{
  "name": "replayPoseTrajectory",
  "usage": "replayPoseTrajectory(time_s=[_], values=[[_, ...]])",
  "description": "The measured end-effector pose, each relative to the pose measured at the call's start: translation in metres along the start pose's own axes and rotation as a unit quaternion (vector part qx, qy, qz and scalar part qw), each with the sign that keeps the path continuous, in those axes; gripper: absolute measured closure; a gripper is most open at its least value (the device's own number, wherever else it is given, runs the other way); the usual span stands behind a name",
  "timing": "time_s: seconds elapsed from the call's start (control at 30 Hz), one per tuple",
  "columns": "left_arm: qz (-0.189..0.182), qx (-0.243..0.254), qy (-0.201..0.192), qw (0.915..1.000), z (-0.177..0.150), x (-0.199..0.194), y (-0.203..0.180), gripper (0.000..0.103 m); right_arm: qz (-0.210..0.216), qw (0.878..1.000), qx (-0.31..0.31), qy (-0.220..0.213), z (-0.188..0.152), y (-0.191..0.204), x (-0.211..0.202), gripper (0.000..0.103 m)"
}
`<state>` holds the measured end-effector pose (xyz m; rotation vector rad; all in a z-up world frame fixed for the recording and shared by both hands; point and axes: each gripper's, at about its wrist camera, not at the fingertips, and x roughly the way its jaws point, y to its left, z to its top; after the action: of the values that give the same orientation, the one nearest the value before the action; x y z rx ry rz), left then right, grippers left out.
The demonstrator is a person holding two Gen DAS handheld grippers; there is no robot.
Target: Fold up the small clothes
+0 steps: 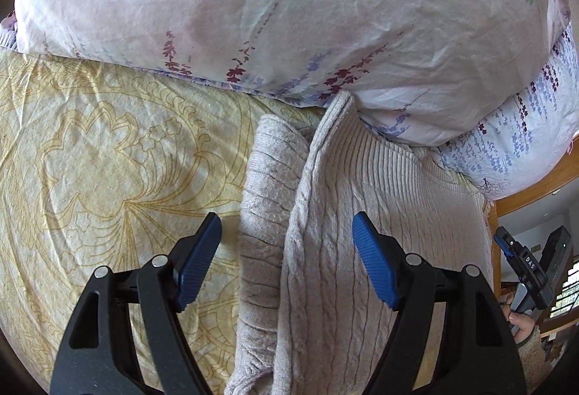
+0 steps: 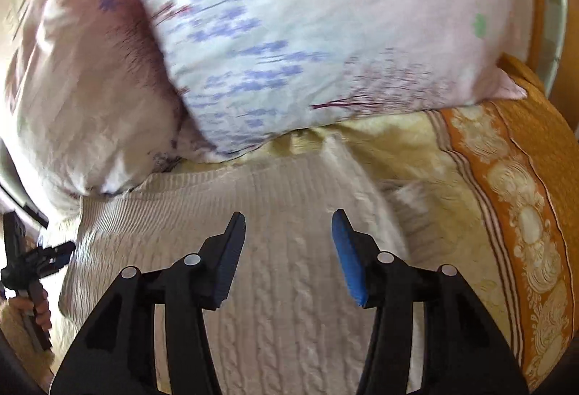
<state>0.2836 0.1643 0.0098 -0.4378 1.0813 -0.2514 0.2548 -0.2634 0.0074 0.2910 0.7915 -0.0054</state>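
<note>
Reading "DAS" in white letters on the black body of the right gripper (image 1: 521,259), seen at the far right edge of the left wrist view; no other writing legible anywhere

Lying on the yellow patterned bedsheet (image 1: 108,148): the beige cable-knit sweater (image 1: 362,214), its ribbed hem tucked against the floral pillow (image 1: 289,15)

Left wrist view only: a sleeve (image 1: 264,214) folded along the sweater's left side, a raised fold ridge beside it, a wooden bed frame (image 1: 535,185) at right

Right wrist view only, partly motion-blurred: a second pinkish pillow (image 2: 72,87) at left, an orange ornamental border (image 2: 521,206) on the sheet at right, the left gripper (image 2: 54,252) at the left edge with a hand (image 2: 36,308) on its handle

Left gripper (image 1: 286,257): blue pads spread wide over the sleeve and fold ridge, gripping nothing

Right gripper (image 2: 289,257): pads likewise parted above the cable knit, empty
</note>
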Motion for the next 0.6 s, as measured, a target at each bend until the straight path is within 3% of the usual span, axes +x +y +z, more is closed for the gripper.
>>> replayPoseTrajectory(time_s=[0.13,0.23,0.3,0.4,0.6], values=[[-0.034,0.012,0.025,0.999,-0.006,0.004,-0.004,0.033,0.022,0.995,-0.09,0.035,-0.011,0.057,0.024,0.05],[-0.056,0.002,0.033,0.9979,-0.012,0.002,-0.001,0.033,0.029,0.991,-0.124,0.049,-0.016,0.086,0.037,0.042],[-0.074,-0.016,0.033,0.9966,-0.016,0.0,0.003,0.033,0.024,0.988,-0.141,0.053,-0.019,0.098,0.043,0.028],[-0.097,-0.045,0.027,0.9939,-0.021,-0.002,0.008,0.033,-0.016,0.98,-0.182,0.079,-0.032,0.111,0.061,0.02],[-0.115,-0.068,0.021,0.9908,-0.023,0.0,0.008,0.034,-0.019,0.98,-0.186,0.064,-0.037,0.109,0.058,0.019]])
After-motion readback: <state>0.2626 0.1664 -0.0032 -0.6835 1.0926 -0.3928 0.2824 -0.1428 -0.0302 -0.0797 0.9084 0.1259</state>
